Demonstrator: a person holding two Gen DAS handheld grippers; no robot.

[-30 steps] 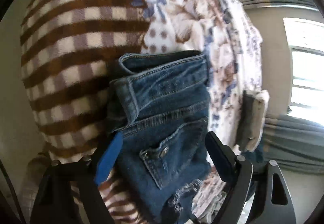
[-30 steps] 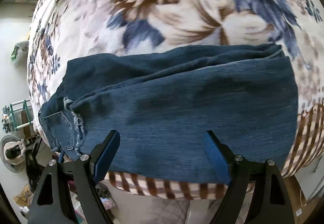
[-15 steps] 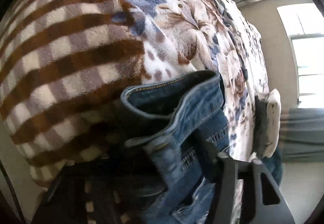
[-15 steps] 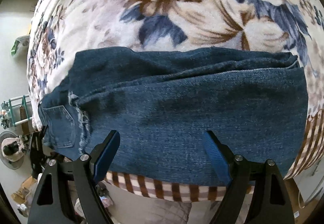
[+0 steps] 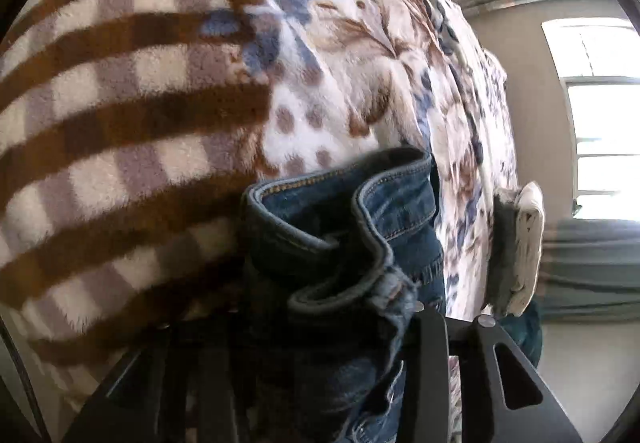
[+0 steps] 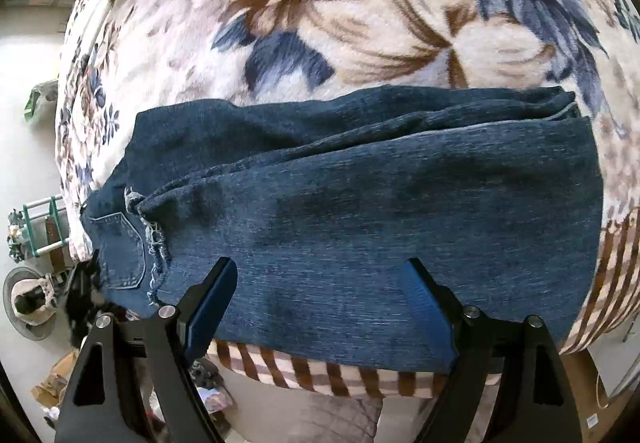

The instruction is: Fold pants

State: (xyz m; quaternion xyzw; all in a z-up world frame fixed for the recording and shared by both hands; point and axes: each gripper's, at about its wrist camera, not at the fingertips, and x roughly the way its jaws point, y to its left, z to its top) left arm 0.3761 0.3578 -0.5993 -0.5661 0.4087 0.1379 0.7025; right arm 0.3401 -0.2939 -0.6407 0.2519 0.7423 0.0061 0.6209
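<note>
My left hand-held gripper has the waistband end of the dark blue denim pants bunched between its black fingers, and its jaws are closing on that cloth; the waistband with its tan stitching buckles up into a fold just ahead of the fingers (the left finger is mostly lost in shadow under the denim, so I cannot make out its pad).

The pants lie on a bed under a fleece blanket printed with brown and blue flowers, with a border of brown and cream checks. In the right wrist view they stretch sideways across the blanket near the bed's edge, doubled lengthwise, the back pocket and frayed rips at the left end and the leg hems at the right.

My right hand-held gripper hovers over the middle of the legs with its jaws spread wide, blue pads clear on both sides, gripping nothing.

A small folded stack of grey and white cloth sits at the far edge of the bed, towards a bright window.
</note>
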